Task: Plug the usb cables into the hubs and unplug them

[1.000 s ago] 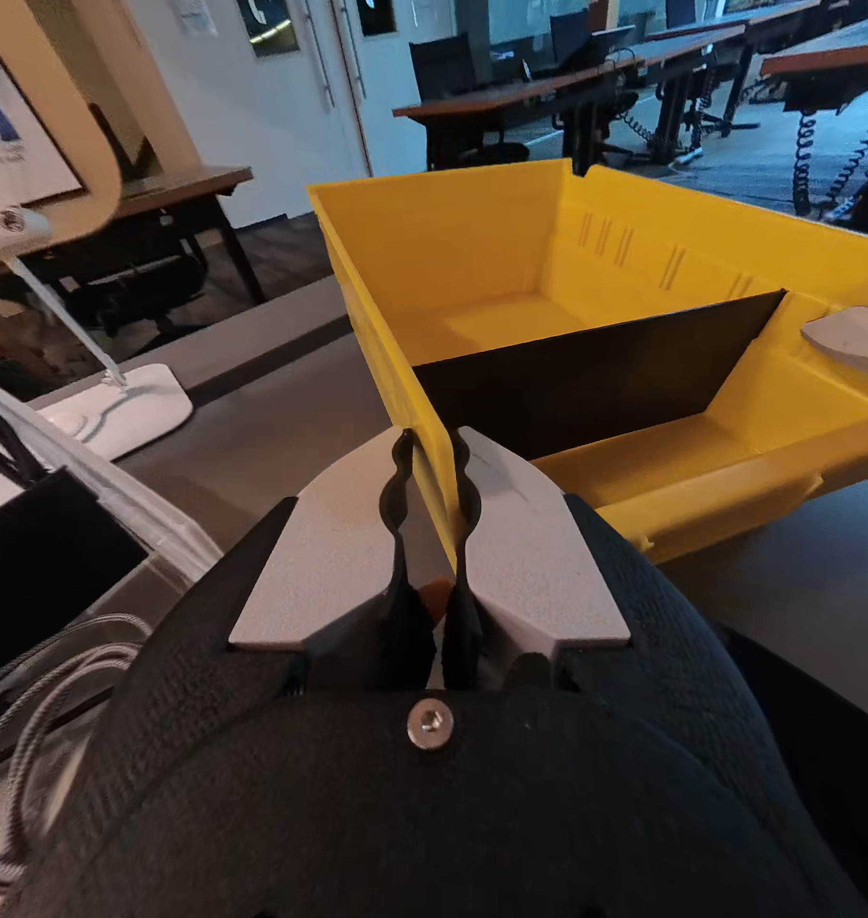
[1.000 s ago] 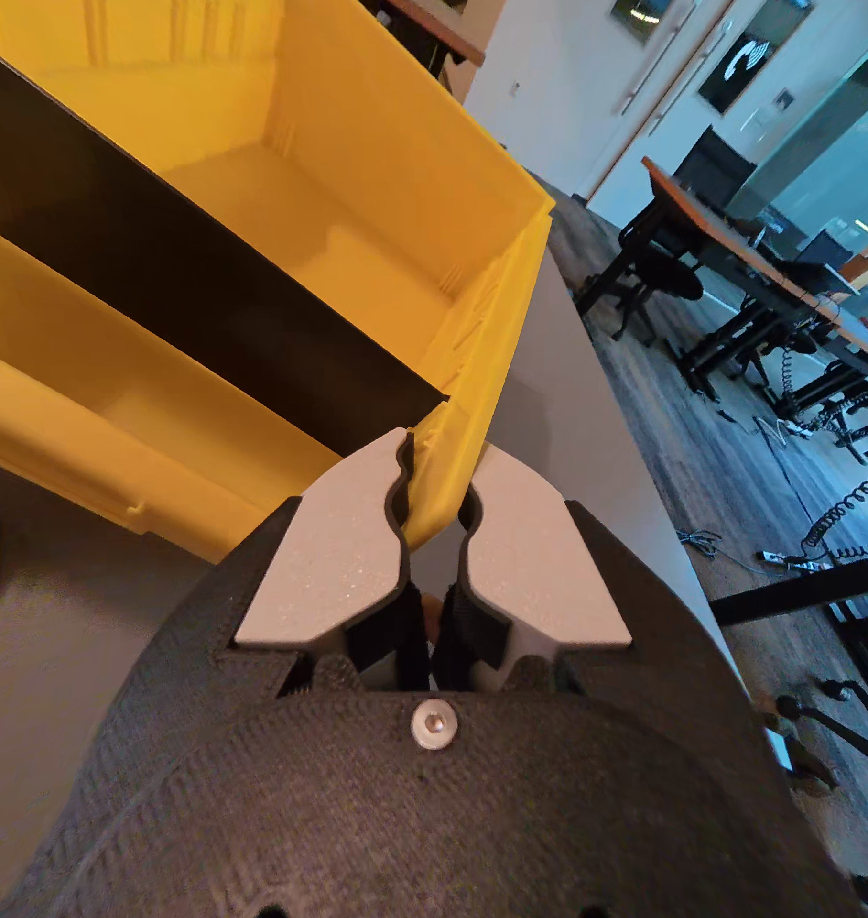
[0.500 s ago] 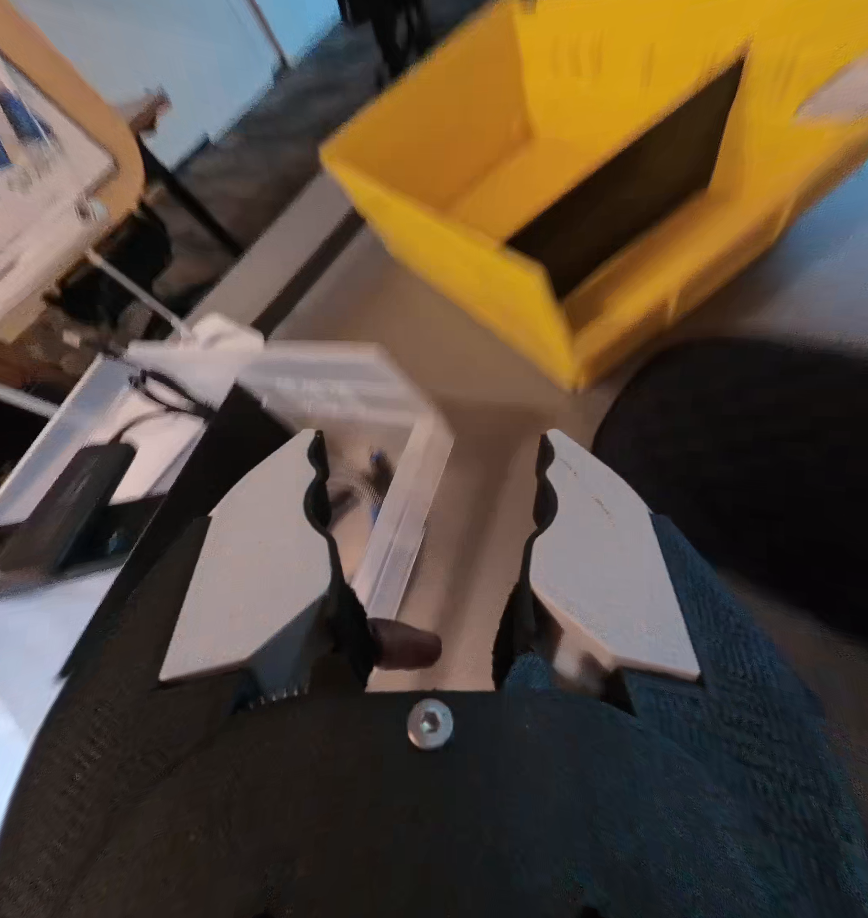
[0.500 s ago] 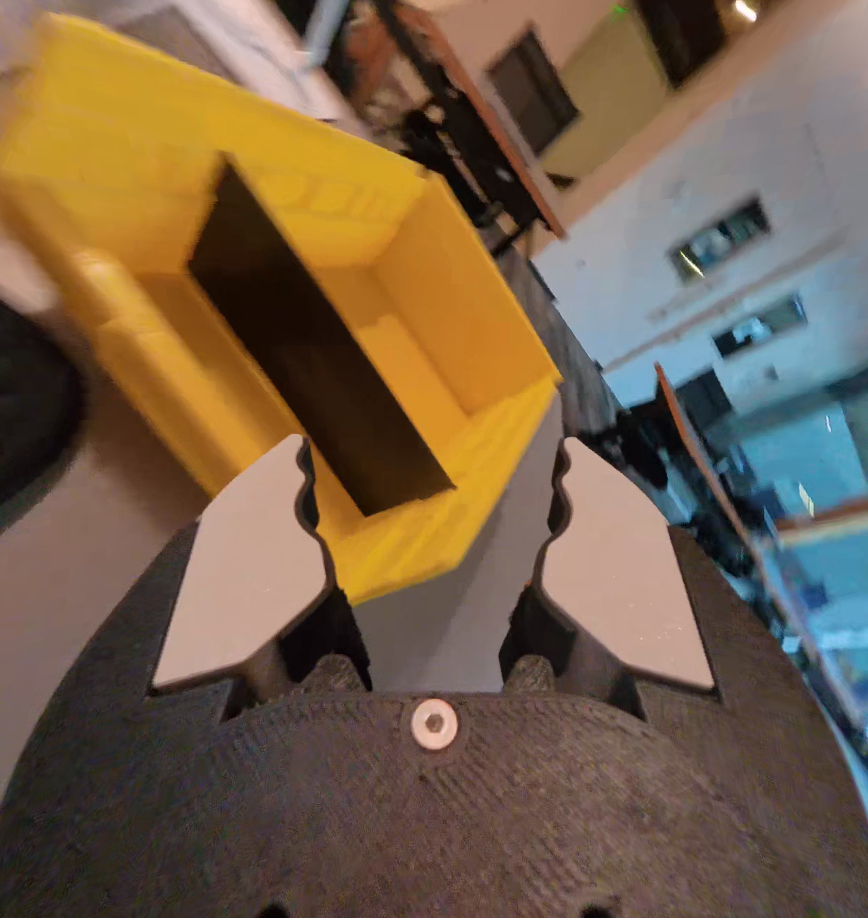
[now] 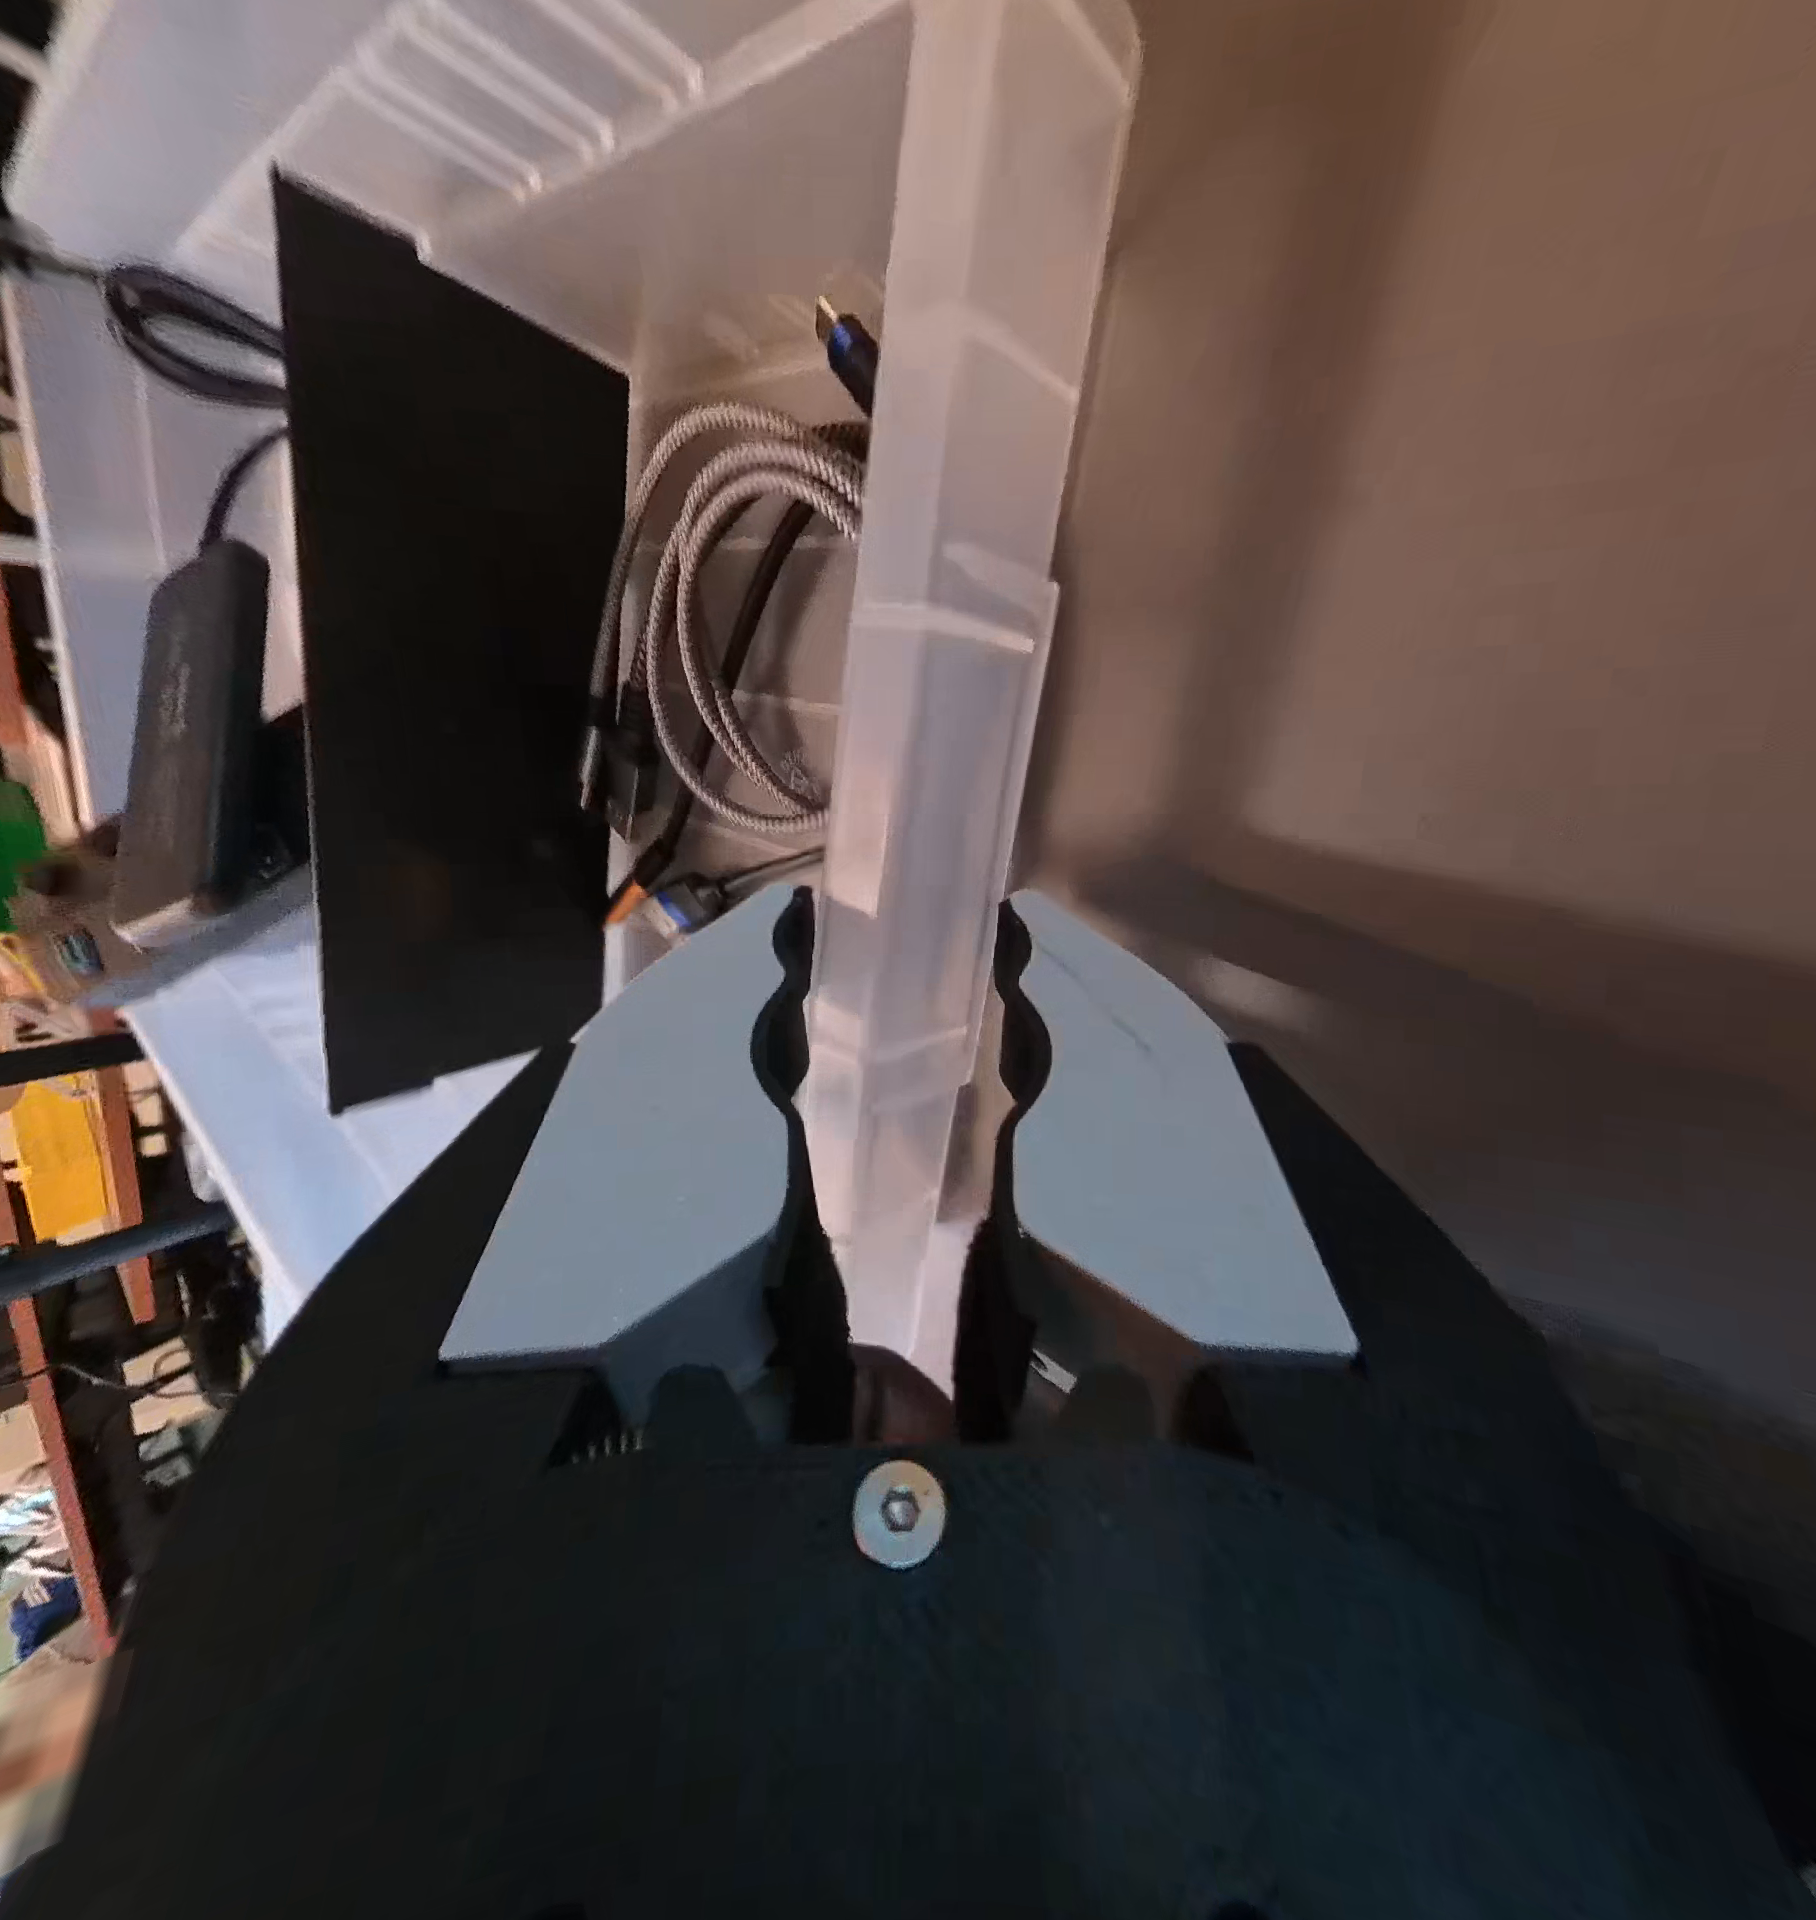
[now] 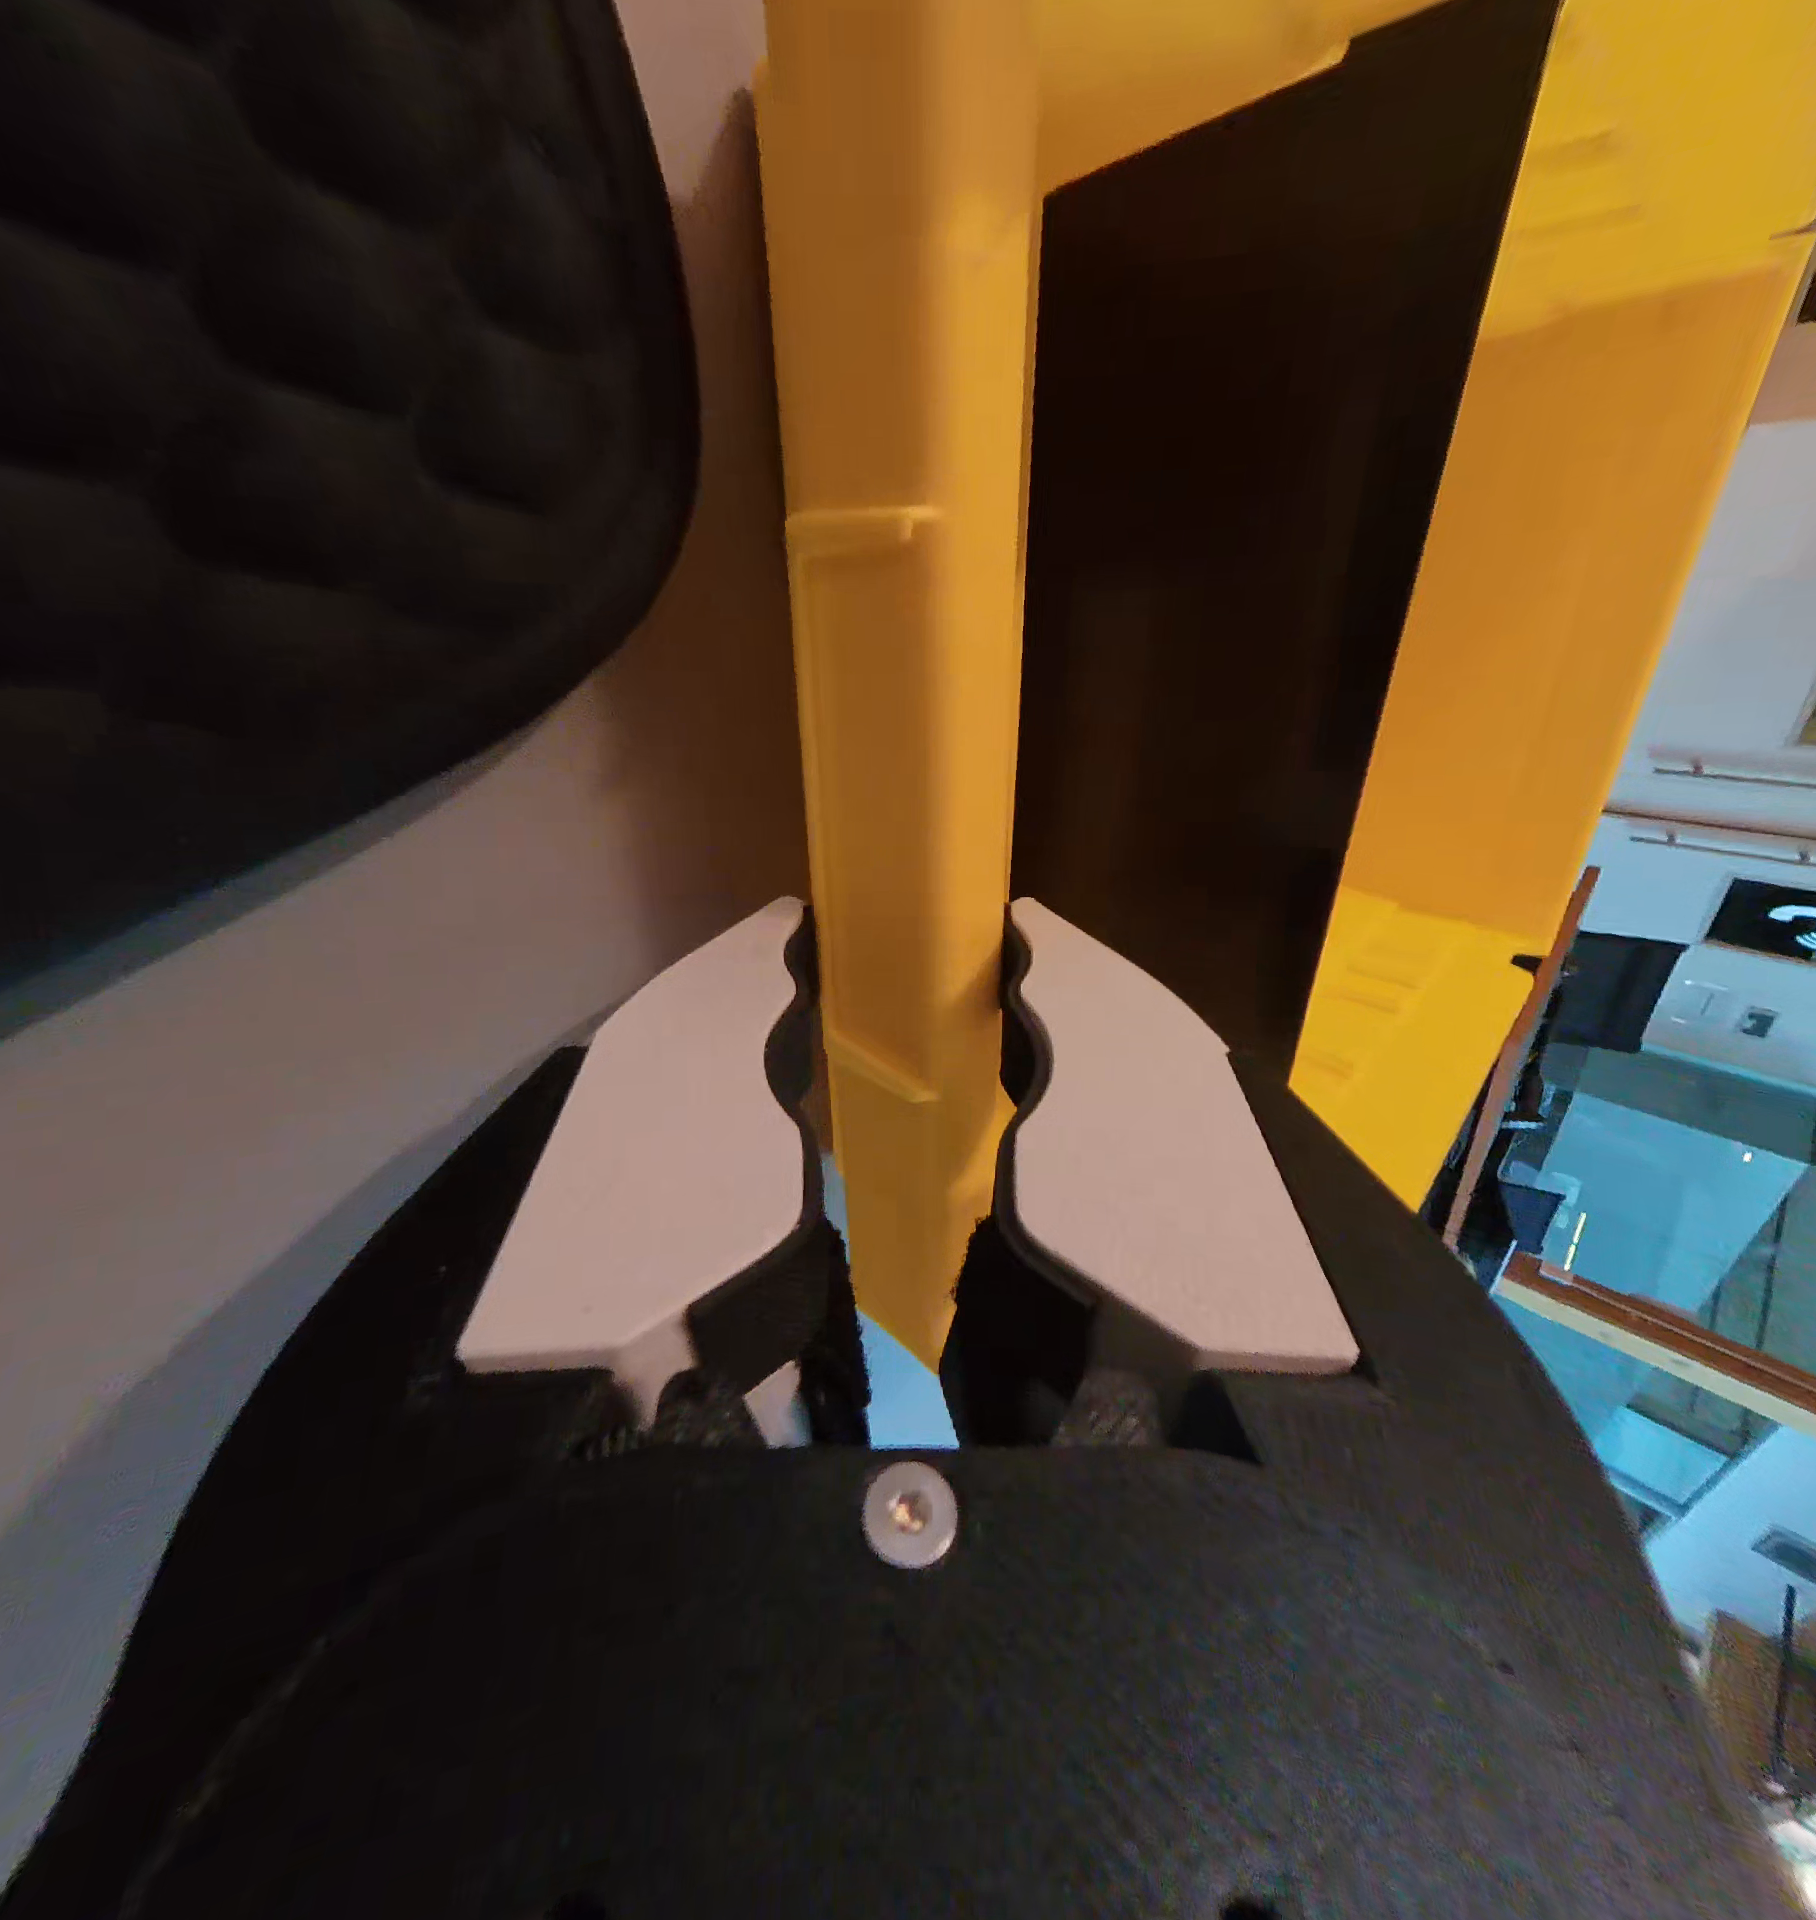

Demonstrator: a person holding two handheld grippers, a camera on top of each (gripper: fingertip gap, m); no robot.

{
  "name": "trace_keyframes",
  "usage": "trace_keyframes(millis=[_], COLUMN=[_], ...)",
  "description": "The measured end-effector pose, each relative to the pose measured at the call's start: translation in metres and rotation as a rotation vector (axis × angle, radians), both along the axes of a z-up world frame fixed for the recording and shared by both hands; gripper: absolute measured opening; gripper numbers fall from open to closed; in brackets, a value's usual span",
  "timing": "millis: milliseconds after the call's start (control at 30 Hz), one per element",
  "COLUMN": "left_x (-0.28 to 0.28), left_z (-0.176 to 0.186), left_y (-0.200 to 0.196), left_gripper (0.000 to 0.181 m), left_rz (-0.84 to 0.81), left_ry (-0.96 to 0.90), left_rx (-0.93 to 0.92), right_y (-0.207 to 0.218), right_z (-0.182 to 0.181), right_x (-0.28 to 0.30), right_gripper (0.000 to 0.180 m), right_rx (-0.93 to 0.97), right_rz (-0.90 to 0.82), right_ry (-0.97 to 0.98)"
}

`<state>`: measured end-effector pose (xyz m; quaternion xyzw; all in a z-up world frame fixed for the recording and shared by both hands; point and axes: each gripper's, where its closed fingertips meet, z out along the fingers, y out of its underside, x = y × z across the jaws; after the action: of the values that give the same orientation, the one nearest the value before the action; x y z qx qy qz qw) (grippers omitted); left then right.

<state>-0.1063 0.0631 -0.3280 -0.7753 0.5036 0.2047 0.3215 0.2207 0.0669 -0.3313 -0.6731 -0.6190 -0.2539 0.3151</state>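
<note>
left wrist view: left gripper [image 5: 899, 914] straddles the front rim of a translucent white plastic bin [image 5: 961, 644], jaws nearly closed on it, bare grey table [image 5: 1506, 623] to the right. coiled grey braided usb cables [image 5: 717, 623] lie inside behind that rim, beside a black divider panel [image 5: 447, 644]; a dark grey usb hub [image 5: 197, 727] lies beyond it.
right wrist view: right gripper [image 6: 904, 914] clamps the front rim of a yellow plastic bin [image 6: 904, 520], a black padded cushion [image 6: 260, 416] to the left.

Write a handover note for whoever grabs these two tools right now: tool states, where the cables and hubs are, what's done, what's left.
Left tool: closed on the front rim of the clear bin.
Right tool: closed on the front rim of the yellow bin.
Clear bin: coiled braided usb cables lie on one side of its black divider, a dark hub on the other.
Yellow bin: the parts visible around its black divider look empty.
Done: no cable seen plugged in.
Left: all the plugging and unplugging.
</note>
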Motion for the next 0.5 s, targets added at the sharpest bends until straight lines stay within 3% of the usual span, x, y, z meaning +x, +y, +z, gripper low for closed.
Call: trace_keyframes(millis=[233,500], left_x=[-0.086,-0.188], left_z=[0.002,0.006], left_y=[-0.013,-0.066], left_gripper=[0.038,0.039], left_rz=[0.095,0.234], left_ry=[0.032,0.103], left_rx=[-0.011,-0.025], right_y=[0.0,0.0], right_z=[0.001,0.0], right_x=[0.012,0.028], right_gripper=[0.033,0.033], right_rx=[0.024,0.046], right_rz=[-0.008,-0.037], right_ry=[-0.005,-0.022])
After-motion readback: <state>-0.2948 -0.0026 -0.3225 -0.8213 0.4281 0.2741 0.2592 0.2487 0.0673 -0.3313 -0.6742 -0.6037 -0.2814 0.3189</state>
